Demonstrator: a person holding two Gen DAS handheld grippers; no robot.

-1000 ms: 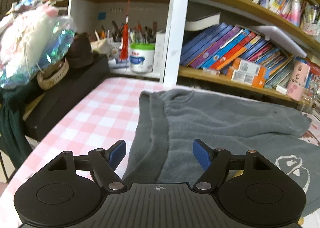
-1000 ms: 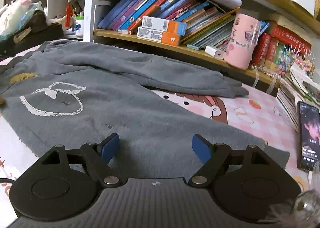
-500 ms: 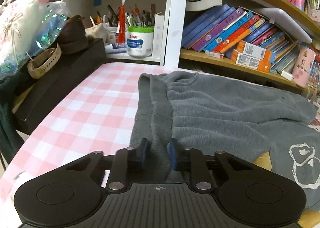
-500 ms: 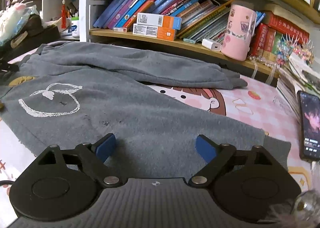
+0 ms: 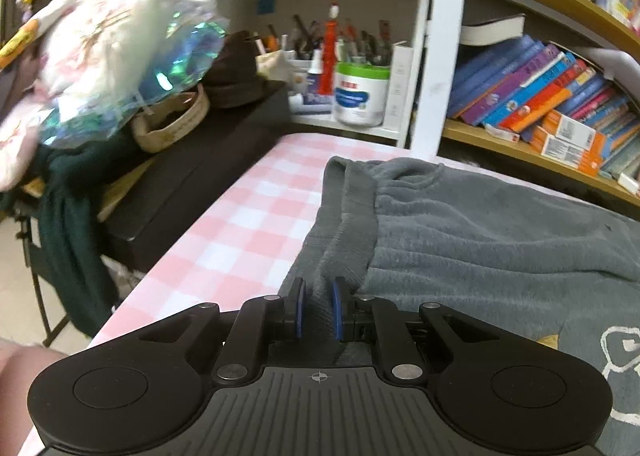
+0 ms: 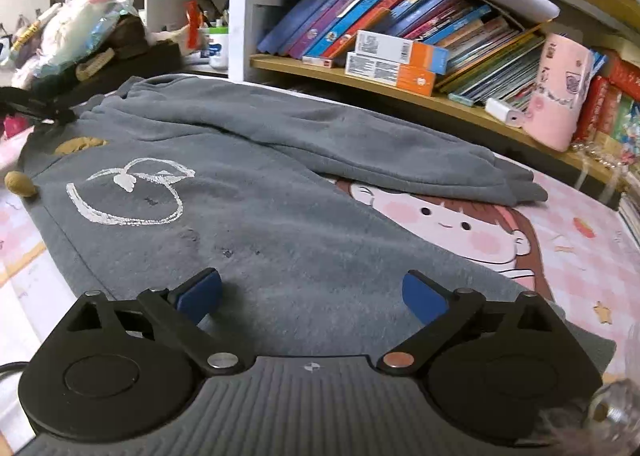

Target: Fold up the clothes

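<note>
Grey fleece trousers point(image 5: 480, 232) lie spread on a pink checked table point(image 5: 248, 224), waistband point(image 5: 352, 204) at the left. My left gripper point(image 5: 317, 310) is shut on the near end of the waistband; grey fabric fills the gap between its blue pads. In the right wrist view the trousers point(image 6: 280, 224) show a white drawn motif point(image 6: 128, 196) and one leg point(image 6: 360, 144) lying across the far side. My right gripper point(image 6: 312, 296) is open, low over the near leg's fabric, holding nothing.
Bookshelves with books point(image 6: 400, 32) and a pink cup point(image 6: 560, 92) run along the far edge. A black box point(image 5: 192, 176) with bags and a plush pile point(image 5: 100, 56) stands left of the table. A printed cartoon face point(image 6: 460, 224) shows on the tablecloth.
My left gripper closed on the waistband and has since lifted and swung a little left with it. My right gripper stayed open and moved slightly forward over the leg.
</note>
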